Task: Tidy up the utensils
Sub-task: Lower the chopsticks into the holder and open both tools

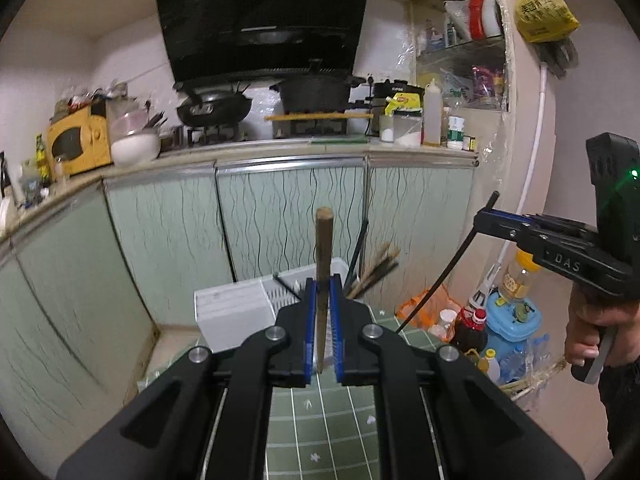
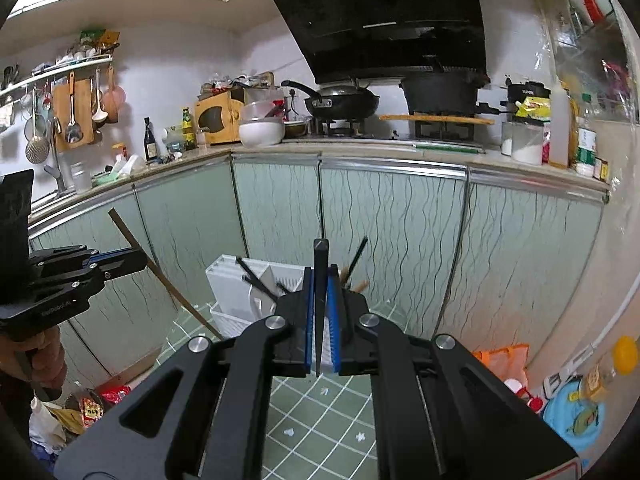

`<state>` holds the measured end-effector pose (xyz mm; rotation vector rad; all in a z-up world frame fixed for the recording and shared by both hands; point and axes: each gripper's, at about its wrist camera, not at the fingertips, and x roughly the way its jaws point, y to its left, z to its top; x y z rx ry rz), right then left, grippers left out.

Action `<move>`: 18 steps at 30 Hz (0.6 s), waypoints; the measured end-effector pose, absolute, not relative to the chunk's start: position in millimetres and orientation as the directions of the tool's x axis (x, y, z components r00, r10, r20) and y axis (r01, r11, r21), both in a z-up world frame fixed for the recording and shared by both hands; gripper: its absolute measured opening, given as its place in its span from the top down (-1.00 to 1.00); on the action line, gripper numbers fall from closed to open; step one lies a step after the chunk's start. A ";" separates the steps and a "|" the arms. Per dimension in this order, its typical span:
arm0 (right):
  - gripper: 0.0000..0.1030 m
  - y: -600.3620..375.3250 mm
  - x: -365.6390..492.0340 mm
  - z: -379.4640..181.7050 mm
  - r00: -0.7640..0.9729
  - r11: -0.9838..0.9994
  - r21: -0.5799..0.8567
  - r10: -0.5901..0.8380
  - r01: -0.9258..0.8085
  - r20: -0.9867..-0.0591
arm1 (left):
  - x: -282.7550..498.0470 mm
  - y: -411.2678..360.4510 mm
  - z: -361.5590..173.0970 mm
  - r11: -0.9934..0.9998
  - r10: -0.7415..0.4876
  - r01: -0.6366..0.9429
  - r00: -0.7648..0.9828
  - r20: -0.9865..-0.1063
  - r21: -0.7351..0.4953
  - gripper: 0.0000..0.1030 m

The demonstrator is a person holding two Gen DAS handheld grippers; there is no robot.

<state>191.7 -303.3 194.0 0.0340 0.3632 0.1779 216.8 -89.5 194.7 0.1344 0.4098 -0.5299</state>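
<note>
While the left gripper (image 1: 324,312) clamps a brown chopstick (image 1: 323,248) and the right gripper (image 2: 322,312) a black chopstick (image 2: 320,280), both aloft before the white utensil rack (image 1: 236,308) on the table (image 1: 320,420): sort remaining loose chopsticks (image 1: 376,272), insertion pending.

You hold a brown chopstick (image 1: 322,264) that looks like matt wood, and a black chopstick (image 2: 320,300) with a smooth, slightly glossy finish. Your left gripper (image 1: 323,320) is matt black plastic with ribbed blue pads and shiny metal screws. The white holder (image 1: 256,300) looks like smooth plastic. The green table (image 1: 320,420) has a matt tile pattern.
</note>
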 end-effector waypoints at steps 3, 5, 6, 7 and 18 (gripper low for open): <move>0.88 -307.8 201.7 209.9 0.918 0.980 0.084 0.200 -0.182 -0.342 | 226.9 -91.6 208.2 0.850 -0.476 0.527 0.782 -0.402 0.020 0.84; 0.88 -310.1 207.9 221.4 0.920 0.978 0.086 0.208 -0.190 -0.331 | 235.4 -93.3 216.6 0.849 -0.478 0.529 0.784 -0.396 0.023 0.84; 0.88 -310.6 210.9 226.8 0.921 0.977 0.090 0.213 -0.194 -0.327 | 239.3 -94.6 220.7 0.849 -0.476 0.528 0.785 -0.395 0.027 0.84; 0.88 -311.3 214.2 231.8 0.921 0.976 0.094 0.219 -0.199 -0.323 | 243.2 -95.8 223.7 0.848 -0.477 0.529 0.786 -0.394 0.028 0.84; 0.88 -312.6 268.0 255.1 0.921 0.972 0.092 0.235 -0.217 -0.310 | 297.9 -115.3 242.9 0.839 -0.504 0.544 0.773 -0.386 -0.005 0.84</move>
